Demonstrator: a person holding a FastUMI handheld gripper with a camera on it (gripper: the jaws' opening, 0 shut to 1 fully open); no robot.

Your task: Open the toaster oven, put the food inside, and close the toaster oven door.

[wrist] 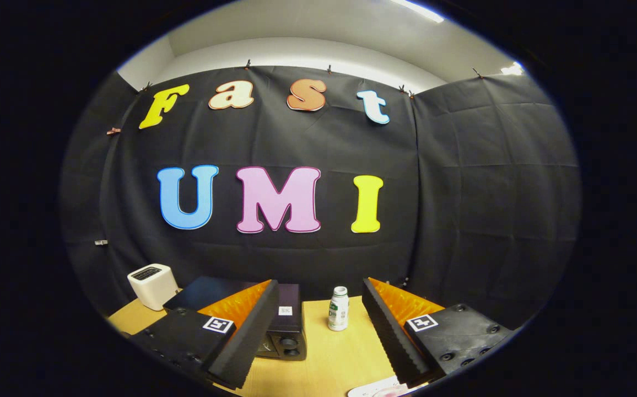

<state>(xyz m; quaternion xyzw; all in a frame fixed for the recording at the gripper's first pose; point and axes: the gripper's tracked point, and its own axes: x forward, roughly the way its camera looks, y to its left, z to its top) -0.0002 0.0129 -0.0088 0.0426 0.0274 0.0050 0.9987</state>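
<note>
White box (153, 285) far left on tabletop (329, 353), by wall. Black oven (274, 322) next, door shut, partly hidden behind left finger (241, 342). Tongs (318, 344) spread wide, gripping nothing, above tabletop. Small bottle (339, 309) upright beyond fingers, in gap. Plate (379, 389) edge with pinkish food near right finger (395, 342) base.

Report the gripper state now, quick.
Gripper: open, fingers spread wide, holding nothing; toaster oven and small bottle stand beyond them.
</note>
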